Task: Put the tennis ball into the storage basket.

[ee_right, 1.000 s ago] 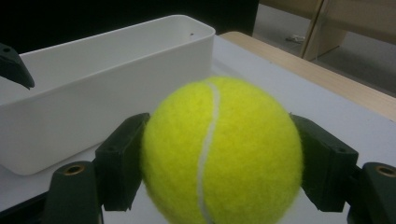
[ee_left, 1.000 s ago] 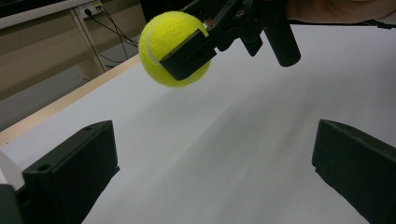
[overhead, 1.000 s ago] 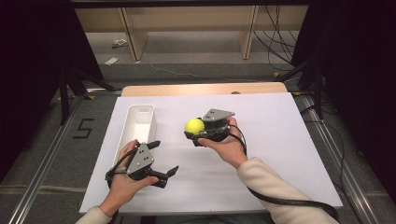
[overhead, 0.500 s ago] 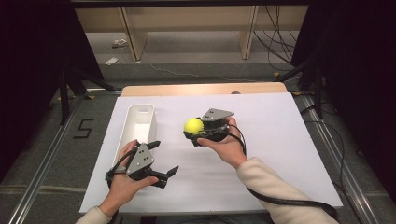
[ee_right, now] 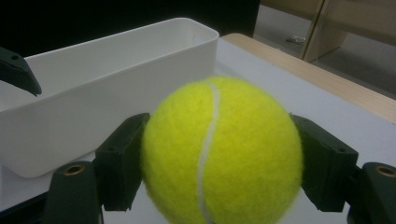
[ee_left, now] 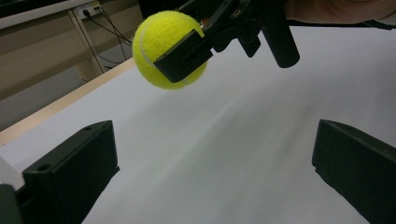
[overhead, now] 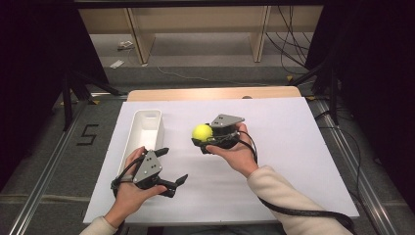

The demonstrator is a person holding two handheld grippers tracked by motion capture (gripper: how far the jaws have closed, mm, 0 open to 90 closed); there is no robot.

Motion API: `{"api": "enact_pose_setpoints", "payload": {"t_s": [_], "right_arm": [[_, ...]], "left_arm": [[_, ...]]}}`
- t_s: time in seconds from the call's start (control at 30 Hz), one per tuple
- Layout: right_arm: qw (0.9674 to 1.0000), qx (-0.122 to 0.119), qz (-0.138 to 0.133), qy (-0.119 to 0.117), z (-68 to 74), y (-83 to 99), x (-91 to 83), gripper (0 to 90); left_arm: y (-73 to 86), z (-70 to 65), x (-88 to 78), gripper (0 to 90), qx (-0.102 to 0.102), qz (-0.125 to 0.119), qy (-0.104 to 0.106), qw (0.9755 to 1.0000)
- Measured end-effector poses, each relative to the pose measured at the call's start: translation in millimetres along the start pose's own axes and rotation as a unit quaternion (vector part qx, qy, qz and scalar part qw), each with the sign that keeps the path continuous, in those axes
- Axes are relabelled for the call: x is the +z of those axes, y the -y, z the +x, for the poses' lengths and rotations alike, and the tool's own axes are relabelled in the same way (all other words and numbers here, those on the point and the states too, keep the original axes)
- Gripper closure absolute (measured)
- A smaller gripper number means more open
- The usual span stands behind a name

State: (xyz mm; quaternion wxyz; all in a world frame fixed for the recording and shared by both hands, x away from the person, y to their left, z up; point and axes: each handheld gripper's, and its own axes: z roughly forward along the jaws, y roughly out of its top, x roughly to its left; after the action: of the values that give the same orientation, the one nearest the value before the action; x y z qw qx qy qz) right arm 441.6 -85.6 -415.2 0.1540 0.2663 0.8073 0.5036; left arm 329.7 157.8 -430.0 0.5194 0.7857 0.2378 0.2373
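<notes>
A yellow tennis ball (overhead: 202, 131) hangs above the white table sheet, clamped between the jaws of my right gripper (overhead: 202, 138). The right gripper view has the ball (ee_right: 219, 151) close up with a black pad pressed on each side. From the left gripper view the ball (ee_left: 163, 49) floats ahead at upper left, held by the other gripper. My left gripper (overhead: 172, 166) rests low near the table's front left, jaws wide apart and nothing between them (ee_left: 212, 172). A white oblong bin (overhead: 144, 129) lies left of the ball; its wall (ee_right: 93, 93) stands just beyond the ball.
A white sheet (overhead: 303, 147) covers the table, with a strip of bare wood (overhead: 215, 93) at the far edge. Black cables trail from the right gripper off the near right corner. Wooden shelving legs and floor cables lie beyond the table.
</notes>
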Motion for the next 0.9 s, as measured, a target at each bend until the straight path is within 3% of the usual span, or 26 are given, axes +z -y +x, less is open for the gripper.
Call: {"api": "enact_pose_setpoints", "payload": {"t_s": [0.9], "right_arm": [[0.9999,0.0,0.008,-0.01,3.6,0.0,8.4,26.8]], "left_arm": [[0.8,1.2,-0.1,0.0,-0.001,0.001,0.0,1.0]]}}
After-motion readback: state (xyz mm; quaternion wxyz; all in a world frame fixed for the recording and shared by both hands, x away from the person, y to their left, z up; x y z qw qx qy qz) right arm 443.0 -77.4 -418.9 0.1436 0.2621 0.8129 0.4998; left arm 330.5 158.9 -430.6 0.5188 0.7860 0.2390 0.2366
